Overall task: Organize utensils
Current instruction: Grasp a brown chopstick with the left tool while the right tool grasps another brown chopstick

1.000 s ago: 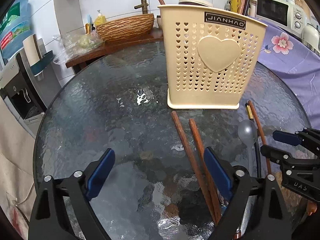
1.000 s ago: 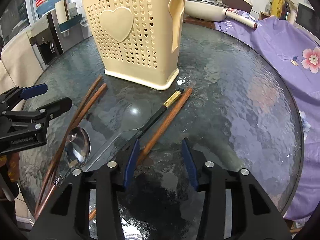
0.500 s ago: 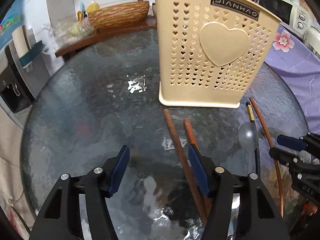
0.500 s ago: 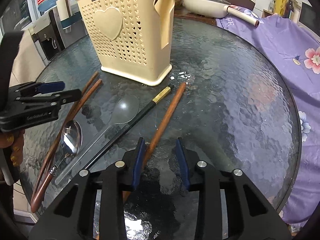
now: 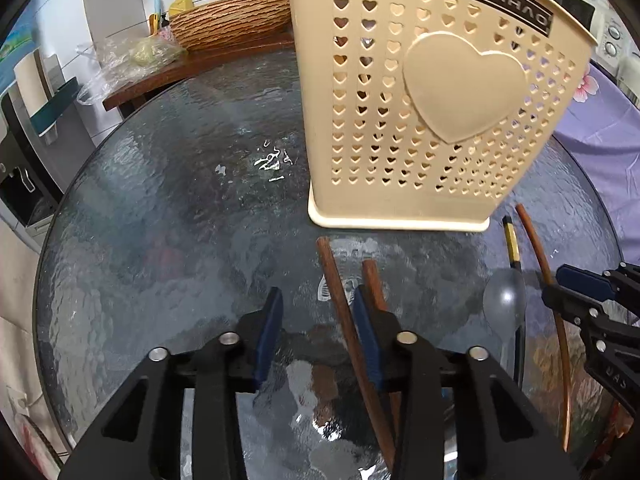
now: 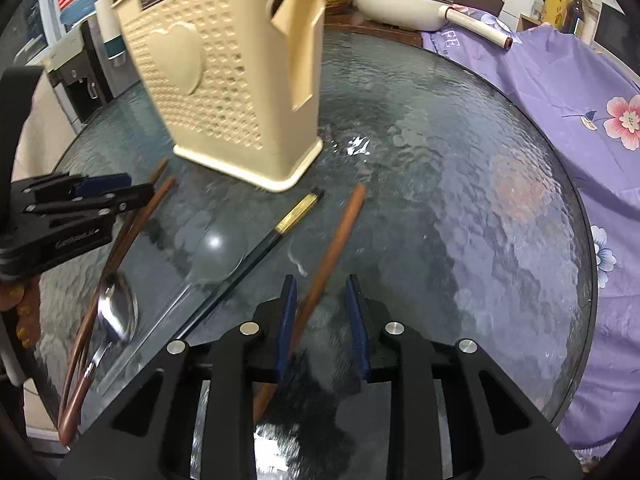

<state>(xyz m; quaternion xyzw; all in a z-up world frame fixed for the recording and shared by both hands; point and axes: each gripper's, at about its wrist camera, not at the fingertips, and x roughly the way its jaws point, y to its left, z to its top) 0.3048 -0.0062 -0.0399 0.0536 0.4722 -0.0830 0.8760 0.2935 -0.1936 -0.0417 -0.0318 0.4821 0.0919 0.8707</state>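
Two grippers work at once here, each over its own brown chopstick, which suits a task of gathering loose utensils into the cream holder [image 5: 436, 120] standing upright at the far side of the glass worktop [image 5: 160, 220]. The utensils lie flat in front of the holder, their tips pointing toward it: a pair of brown chopsticks [image 5: 344, 320] on the left, then a metal spoon [image 6: 116, 316], a clear spoon [image 6: 218, 254], a black chopstick with a gold band [image 6: 272, 236] and a single brown chopstick [image 6: 332, 248] on the right.

The left gripper [image 5: 316, 336] has its jaws narrowing around one stick of the pair; the right pad lies against it, while the left pad stands clear. The right gripper [image 6: 322, 320] has its jaws closing about the single brown chopstick, which runs just beside the left pad; a gap shows on the other side, so neither grip looks firm yet.
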